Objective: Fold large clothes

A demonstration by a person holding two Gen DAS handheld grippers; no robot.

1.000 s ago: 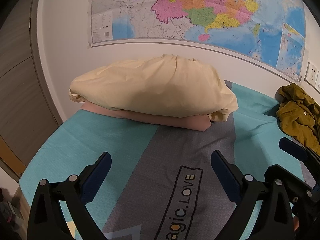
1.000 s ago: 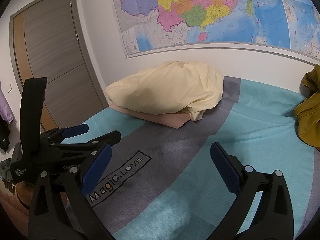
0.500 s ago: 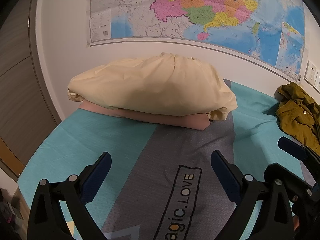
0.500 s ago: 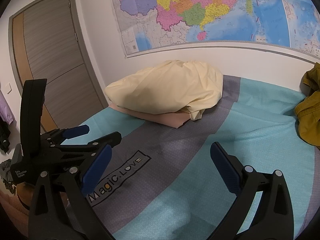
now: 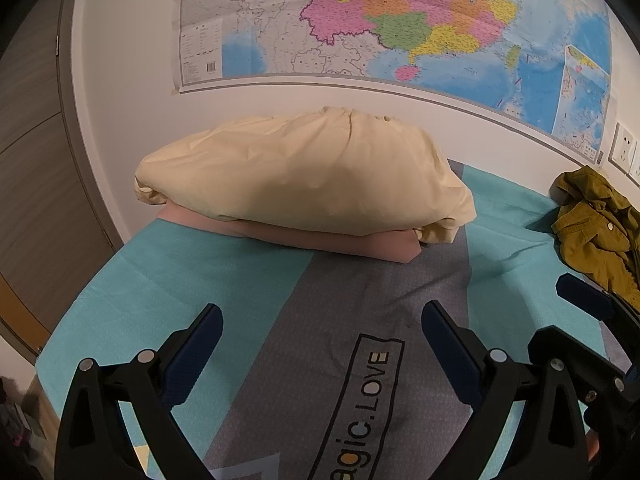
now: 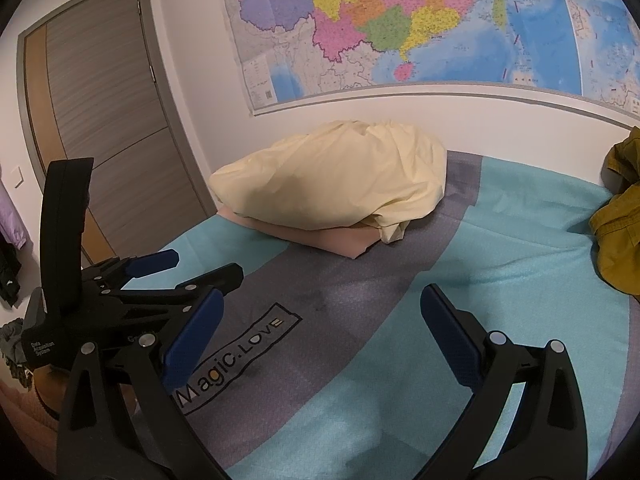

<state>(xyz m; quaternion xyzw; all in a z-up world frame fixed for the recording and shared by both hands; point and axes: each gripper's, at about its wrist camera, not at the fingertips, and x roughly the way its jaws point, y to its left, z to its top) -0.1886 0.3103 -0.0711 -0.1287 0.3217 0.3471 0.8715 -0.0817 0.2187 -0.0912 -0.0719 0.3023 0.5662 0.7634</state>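
Nearest to both cameras, the left tongs (image 5: 322, 322) and the right tongs (image 6: 322, 306) stand with their blue-padded jaws spread wide, gripping nothing, above the near part of the bed (image 5: 168, 276). In the right wrist view the left tongs also appear from the side at the left, spread likewise; in the left wrist view only one blue pad and part of the black frame of the right tongs show at the right edge. The bed cover is turquoise with a grey band down the middle, bearing a boxed "Magic.LOVE" label (image 6: 236, 356) whose first letters are cut off in the left wrist view. At the far edge of the bed, against the wall, a cream pillow (image 5: 304, 176) lies on a folded pink cloth (image 5: 344, 240), which it largely hides. The olive jacket (image 5: 596, 232), crumpled and unfolded, lies toward the far right corner of the bed, well apart from both tongs; it is cut off by the frame edge in both views. Beyond, a coloured wall map (image 6: 400, 20) hangs above the bed, its lettering too small to read, with a wooden door (image 6: 100, 120) to the left and wall sockets (image 5: 624, 152) at the right.
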